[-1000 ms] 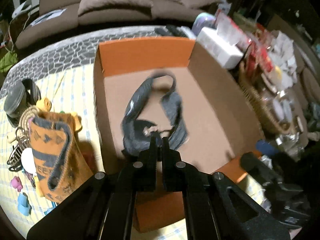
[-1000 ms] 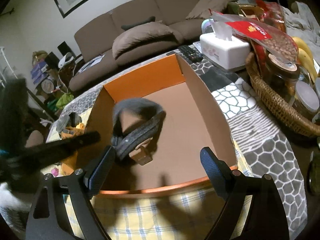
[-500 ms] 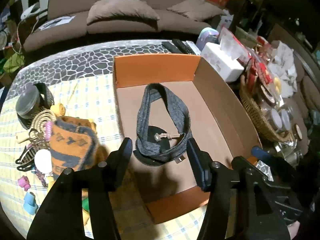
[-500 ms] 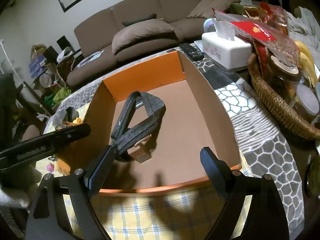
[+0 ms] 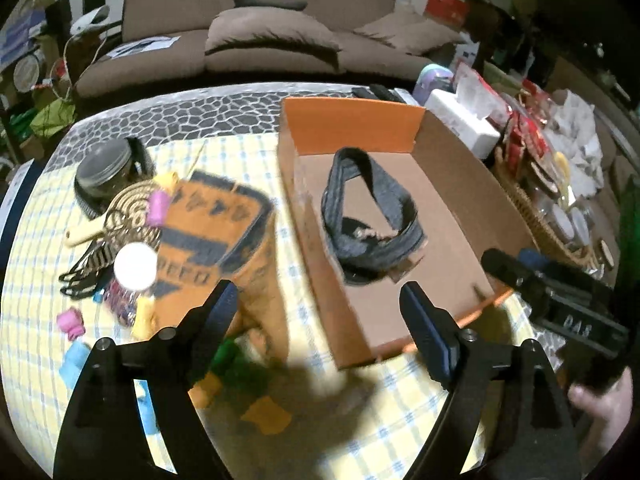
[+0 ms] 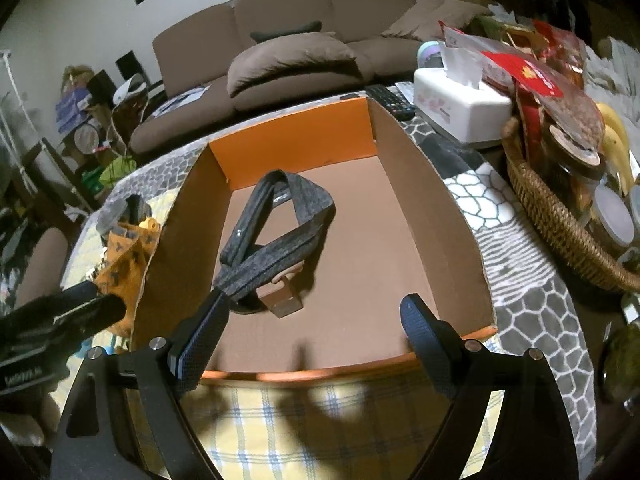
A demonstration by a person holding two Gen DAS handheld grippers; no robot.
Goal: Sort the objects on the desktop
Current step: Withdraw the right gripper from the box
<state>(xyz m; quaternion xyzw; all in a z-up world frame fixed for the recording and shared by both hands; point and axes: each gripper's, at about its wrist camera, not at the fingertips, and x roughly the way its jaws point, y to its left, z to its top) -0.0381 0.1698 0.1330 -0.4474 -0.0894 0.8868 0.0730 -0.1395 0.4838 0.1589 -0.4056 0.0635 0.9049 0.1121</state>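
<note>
From my left wrist view, my left gripper (image 5: 316, 312) has just been opening and now stands wide with nothing between its pads, hanging over the box's near left corner. The grey headband (image 5: 370, 216) lies inside the orange cardboard box (image 5: 352, 124), so I judge that one item sorted. Much is left: the orange patterned sock (image 5: 216, 236), the pink hair roller (image 5: 157, 208), the lidded jar (image 5: 104, 170) and small clips crowd the checked tablecloth (image 5: 40, 300) just left of the box wall. From my right wrist view, my right gripper (image 6: 316, 322) is also wide and empty, poised over the box's near rim. The box floor right of the headband is bare; the wicker basket (image 6: 552, 220) stands near the right wall, leaving only a narrow lane there.
</note>
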